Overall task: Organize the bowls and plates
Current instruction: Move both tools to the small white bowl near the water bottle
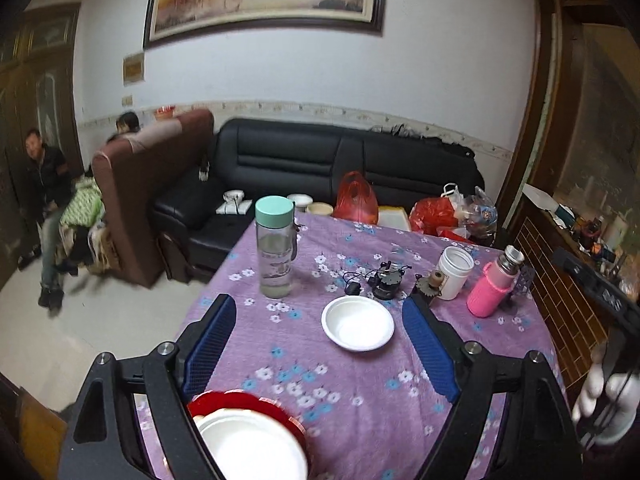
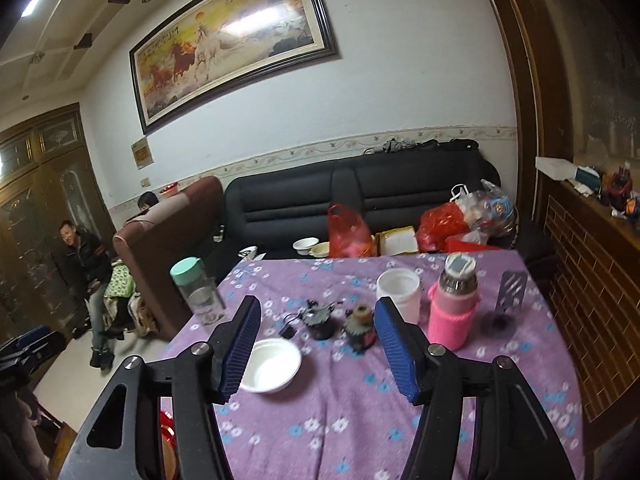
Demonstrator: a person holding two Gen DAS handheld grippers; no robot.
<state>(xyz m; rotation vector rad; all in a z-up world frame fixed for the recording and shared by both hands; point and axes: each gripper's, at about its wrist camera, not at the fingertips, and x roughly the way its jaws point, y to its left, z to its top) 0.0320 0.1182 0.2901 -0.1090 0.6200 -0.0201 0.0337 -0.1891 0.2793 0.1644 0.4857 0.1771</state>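
A white bowl (image 1: 357, 322) sits upright on the desk (image 1: 360, 392), which is covered by a purple cloth printed with flowers. In the left wrist view the bowl lies ahead, between the spread blue fingers of the left tool (image 1: 320, 322) but nearer the right-hand one, touching neither. In the right wrist view the same white bowl (image 2: 272, 365) is partly hidden behind the left-hand blue finger of the right tool (image 2: 316, 322), whose fingers also stand wide apart with nothing between them.

At the bottom edge of the left wrist view, a red plate (image 1: 248, 406) carries a white plate (image 1: 252, 446); both are cut off by the frame and partly covered by the tool's black body. In the right wrist view only a sliver of red shows low at the left, too little to identify.

Beyond the bowl stand a clear bottle with a mint-green cap (image 1: 275, 246), a small dark gadget with a cord (image 1: 384, 278) that is hard to make out, a white jar (image 1: 454, 272) and a pink-sleeved flask (image 1: 496, 286). A gloved hand (image 1: 600, 404) appears blurred at the right edge of the left wrist view.

Past the desk's far edge are red plastic bags (image 1: 356, 198) and a black sofa (image 1: 340, 160).
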